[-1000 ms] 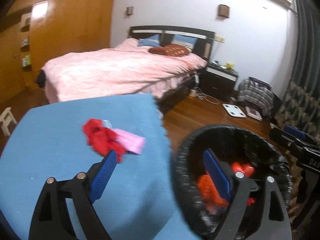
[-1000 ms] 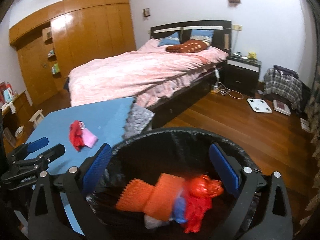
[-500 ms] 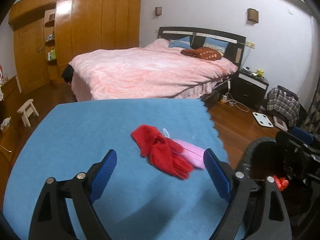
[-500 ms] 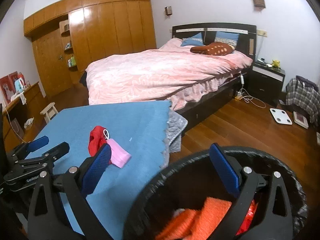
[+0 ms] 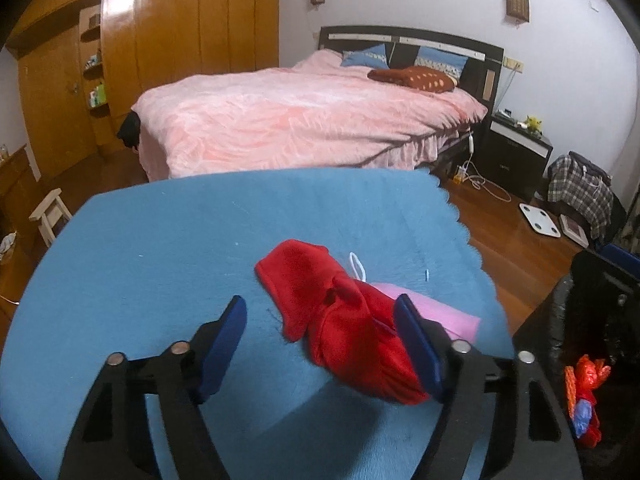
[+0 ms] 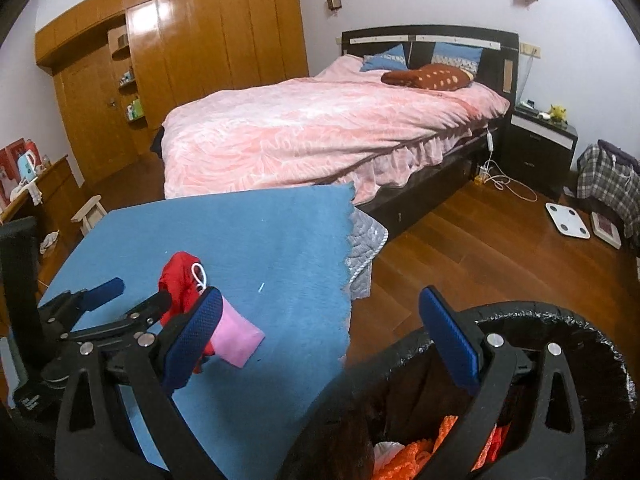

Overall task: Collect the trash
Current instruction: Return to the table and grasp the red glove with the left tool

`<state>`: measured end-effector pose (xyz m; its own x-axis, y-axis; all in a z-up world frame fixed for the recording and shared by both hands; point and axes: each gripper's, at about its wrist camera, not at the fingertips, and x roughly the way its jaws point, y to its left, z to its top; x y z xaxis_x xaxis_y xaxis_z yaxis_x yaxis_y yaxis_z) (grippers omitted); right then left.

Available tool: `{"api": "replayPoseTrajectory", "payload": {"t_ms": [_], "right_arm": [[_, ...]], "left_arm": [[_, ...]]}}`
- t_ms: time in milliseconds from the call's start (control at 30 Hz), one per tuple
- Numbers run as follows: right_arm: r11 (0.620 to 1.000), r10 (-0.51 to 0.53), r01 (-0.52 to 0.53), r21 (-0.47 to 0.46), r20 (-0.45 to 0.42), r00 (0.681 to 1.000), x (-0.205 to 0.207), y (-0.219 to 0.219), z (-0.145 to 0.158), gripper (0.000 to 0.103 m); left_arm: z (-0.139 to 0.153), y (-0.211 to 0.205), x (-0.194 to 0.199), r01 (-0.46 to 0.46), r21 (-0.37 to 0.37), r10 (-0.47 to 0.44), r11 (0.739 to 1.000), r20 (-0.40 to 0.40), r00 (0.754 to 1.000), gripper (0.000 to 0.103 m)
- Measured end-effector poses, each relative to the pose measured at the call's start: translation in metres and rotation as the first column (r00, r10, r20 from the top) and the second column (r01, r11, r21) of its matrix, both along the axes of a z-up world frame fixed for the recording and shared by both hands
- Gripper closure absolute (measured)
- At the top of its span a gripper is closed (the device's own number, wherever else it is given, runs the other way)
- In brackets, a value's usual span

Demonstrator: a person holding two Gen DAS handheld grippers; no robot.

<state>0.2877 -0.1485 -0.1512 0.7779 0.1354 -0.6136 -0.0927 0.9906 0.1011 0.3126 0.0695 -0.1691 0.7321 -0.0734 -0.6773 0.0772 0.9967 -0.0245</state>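
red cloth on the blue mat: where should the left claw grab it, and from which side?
Take the red cloth at its bunched, thicker near end, coming down from above and the near side, where the left claw already straddles it. The jaws have just been closing, pads not yet pressing. That bulk looks easiest to pinch. The far flap lies flat, and the pink piece is tucked under the right edge, so stay left of it.
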Motion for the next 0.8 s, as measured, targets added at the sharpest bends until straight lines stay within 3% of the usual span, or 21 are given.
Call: {"api": "replayPoseTrajectory", "payload": {"t_ms": [200,267,367,800], "right_arm": [[1.000,0.002,-0.002,0.005,-0.013,1.000,0.009,0.000,-0.005,0.007],[1.000,0.007,-0.007,0.006,-0.015,1.000,0.010,0.002,-0.006,0.007],[1.000,0.014,-0.014,0.010,-0.019,1.000,0.013,0.004,-0.006,0.007],[0.998,0.061,-0.061,0.006,-0.024,0.998,0.018,0.038,-0.002,0.007]], "left_arm": [[-0.017,0.000,0.016,0.011,-0.033,-0.012,0.999,-0.057,0.998,0.053],[-0.020,0.001,0.017,0.012,-0.043,-0.015,0.999,-0.067,0.998,0.074],[-0.021,0.004,0.016,0.013,-0.061,-0.017,0.998,-0.065,0.998,0.092],[0.010,0.048,-0.009,-0.028,-0.066,0.029,0.997,0.015,0.999,0.096]]}}
